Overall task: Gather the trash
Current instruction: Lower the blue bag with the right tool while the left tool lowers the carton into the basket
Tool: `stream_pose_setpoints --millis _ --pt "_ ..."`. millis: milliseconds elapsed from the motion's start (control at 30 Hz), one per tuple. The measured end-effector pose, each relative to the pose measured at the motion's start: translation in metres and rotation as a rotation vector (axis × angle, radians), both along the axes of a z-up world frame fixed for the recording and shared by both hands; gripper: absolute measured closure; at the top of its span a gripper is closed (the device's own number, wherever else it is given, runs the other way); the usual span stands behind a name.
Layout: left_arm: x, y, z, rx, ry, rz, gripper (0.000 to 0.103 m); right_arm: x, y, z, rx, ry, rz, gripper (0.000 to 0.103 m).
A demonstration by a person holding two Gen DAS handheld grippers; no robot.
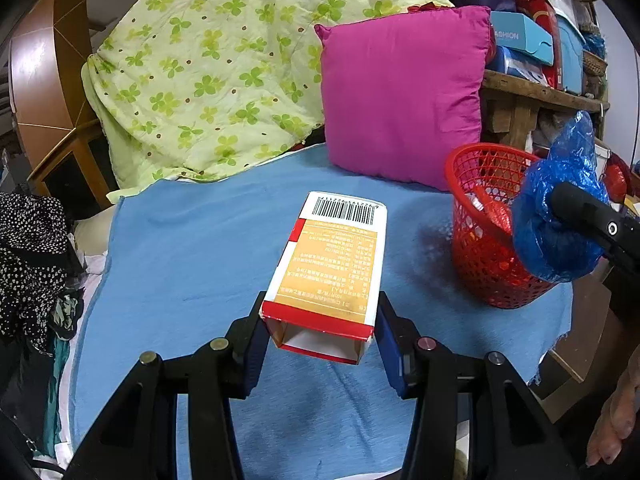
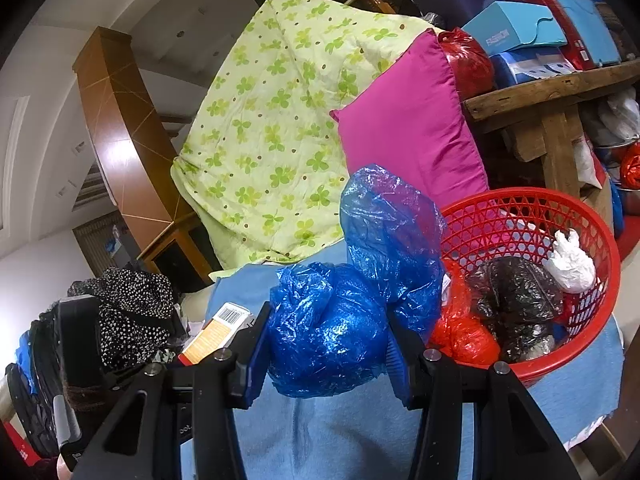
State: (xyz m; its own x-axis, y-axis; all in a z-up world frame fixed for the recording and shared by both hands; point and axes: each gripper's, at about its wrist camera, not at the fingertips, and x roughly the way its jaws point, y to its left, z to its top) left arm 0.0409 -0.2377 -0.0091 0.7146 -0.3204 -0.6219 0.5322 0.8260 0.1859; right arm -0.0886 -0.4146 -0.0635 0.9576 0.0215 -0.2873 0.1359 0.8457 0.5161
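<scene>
Because both hands already carry trash, the handling question is how each piece behaves on its way to the round red plastic mesh basket.

The left gripper has its jaws closed on the open near end of the empty orange, white and red cardboard carton, which points away toward the basket's left side, above the blue cloth. I judge it light and stiff along its length but easily crushed at that open mouth, where the walls have no support; a hold further up the closed body would be firmer.

The right gripper has its jaws clamped on the crumpled blue plastic bag, held just left of the basket's rim, a loose tail standing up above the wad. It is soft, near weightless and slick, so the bunched middle is the sound place to pinch; the tail would slip or stretch.

Inside the basket lie a red plastic bag, a black one and a white one.

Writing: the carton carries a barcode with digits and a panel of fine print, upside down and too small to read. Behind the basket, a light blue box on the wooden shelf reads "FASHION".
</scene>
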Motion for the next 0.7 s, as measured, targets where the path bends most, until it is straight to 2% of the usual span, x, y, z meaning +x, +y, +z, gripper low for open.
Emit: stream_pose_setpoints --millis 700 --pt "-0.012 -0.033 0.014 -0.030 0.016 -0.085 0.052 -0.028 -0.048 -0.004 0.079 -0.035 -0.097 0.050"
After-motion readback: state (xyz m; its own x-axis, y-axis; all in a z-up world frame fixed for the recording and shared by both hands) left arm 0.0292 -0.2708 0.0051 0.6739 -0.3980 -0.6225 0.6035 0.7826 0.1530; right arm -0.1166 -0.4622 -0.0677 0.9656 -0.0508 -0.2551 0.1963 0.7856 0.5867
